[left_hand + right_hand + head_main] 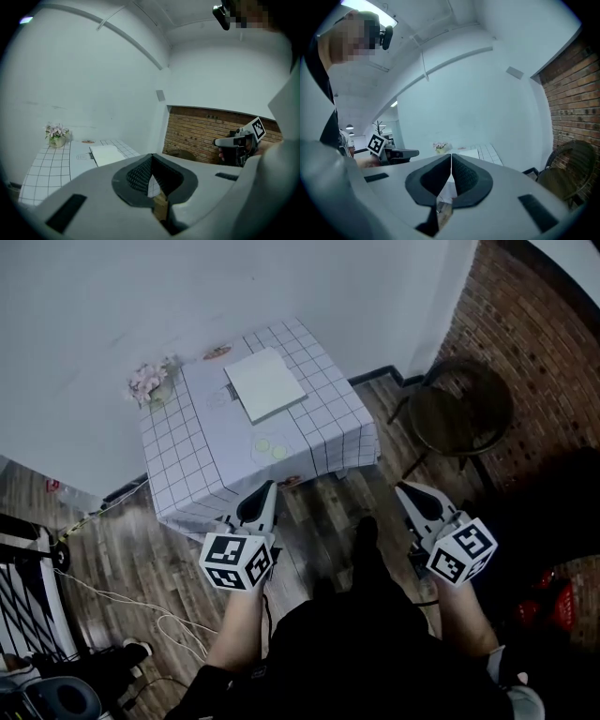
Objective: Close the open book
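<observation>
A white wall (94, 315) meets a brick wall (534, 352) at the corner, above a wooden plank floor (141, 559). Against the white wall stands a small square counter (319, 418) covered by a white cloth with a dark grid. To its right, near the brick wall, is a dark round-seated chair (464, 409).

The book (265, 383) lies flat near the middle of the counter, a little toward the wall, with one pale face up. From here I cannot tell whether it lies open or closed.

The person stands on the floor short of the counter's near edge and holds both tools out level, well apart from the book. The left gripper (269, 486) points at the near edge of the cloth. Its fingers (138, 176) are clenched tip to tip with nothing between them. The right gripper (401, 488) is further right, over the floor beside the counter's corner. Its fingers (464, 176) are likewise pressed together and empty.

A pot of pink flowers (150, 382) sits at the counter's left corner. Two small pale discs (271, 448) lie on the cloth near the front, and a small reddish-brown round thing (217, 352) sits at the far edge.
</observation>
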The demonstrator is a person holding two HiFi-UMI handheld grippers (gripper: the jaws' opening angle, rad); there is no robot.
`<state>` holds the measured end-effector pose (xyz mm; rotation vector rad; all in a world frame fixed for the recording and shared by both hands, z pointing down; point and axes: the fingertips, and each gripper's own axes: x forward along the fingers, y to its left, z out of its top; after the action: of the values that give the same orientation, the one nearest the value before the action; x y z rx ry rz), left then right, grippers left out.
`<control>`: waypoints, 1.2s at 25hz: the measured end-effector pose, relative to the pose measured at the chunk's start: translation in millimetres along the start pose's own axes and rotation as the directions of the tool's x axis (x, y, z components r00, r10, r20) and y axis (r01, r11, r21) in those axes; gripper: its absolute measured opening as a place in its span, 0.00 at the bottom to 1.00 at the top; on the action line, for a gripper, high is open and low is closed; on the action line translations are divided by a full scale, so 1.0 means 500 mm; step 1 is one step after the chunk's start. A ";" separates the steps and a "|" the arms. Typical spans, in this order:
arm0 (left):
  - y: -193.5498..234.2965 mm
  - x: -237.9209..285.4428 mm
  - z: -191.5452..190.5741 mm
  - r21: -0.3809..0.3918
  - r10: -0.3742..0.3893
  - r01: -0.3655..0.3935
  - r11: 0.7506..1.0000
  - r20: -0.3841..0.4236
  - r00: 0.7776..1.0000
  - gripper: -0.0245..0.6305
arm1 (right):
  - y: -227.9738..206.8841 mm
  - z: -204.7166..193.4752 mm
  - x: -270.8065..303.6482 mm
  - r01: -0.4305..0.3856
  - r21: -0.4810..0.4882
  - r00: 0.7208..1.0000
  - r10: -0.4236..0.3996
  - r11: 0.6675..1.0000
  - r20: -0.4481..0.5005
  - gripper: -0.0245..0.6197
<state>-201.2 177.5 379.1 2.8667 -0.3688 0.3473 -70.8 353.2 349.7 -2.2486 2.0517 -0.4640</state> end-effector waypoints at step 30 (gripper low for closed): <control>0.349 0.543 0.173 -0.064 0.216 -0.219 0.974 -0.045 0.975 0.05 | -0.399 0.177 0.652 -0.323 0.004 0.932 0.318 0.946 -0.175 0.03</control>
<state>24.0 -68.2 402.3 2.7540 -0.6772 0.4178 166.4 41.6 372.6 -1.8865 2.4631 -0.6268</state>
